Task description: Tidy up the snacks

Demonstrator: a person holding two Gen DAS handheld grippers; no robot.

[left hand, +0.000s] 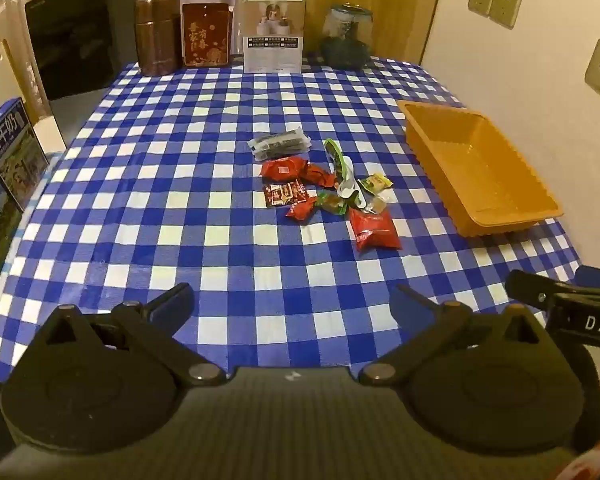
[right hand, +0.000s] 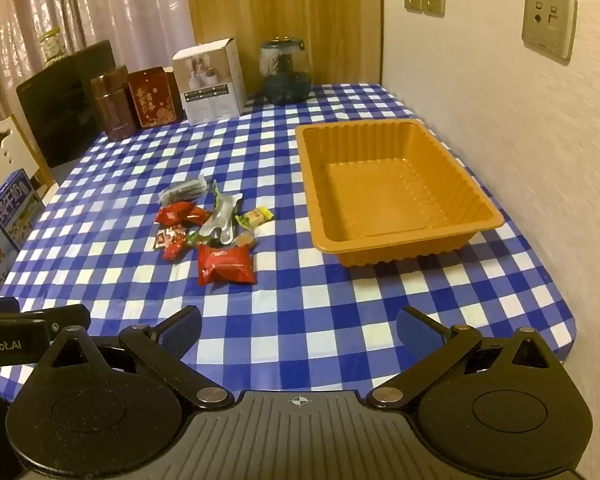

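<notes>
I had both the left gripper point(left hand: 292, 300) and the right gripper point(right hand: 298, 326) spread wide and empty above the checked cloth point(left hand: 140, 200). The snacks point(right hand: 208, 228) lay heaped mid-table, just left of the empty orange tray point(right hand: 400, 188). I judged the nearest red packet point(right hand: 226, 266) the best first pick, taken across its flat sides.

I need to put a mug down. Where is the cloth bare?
Bare: the near strip between the grippers and the snack pile, and the stretch left of the pile. The orange tray is empty. Crowded: the pile itself, and the far edge with its boxes.
</notes>
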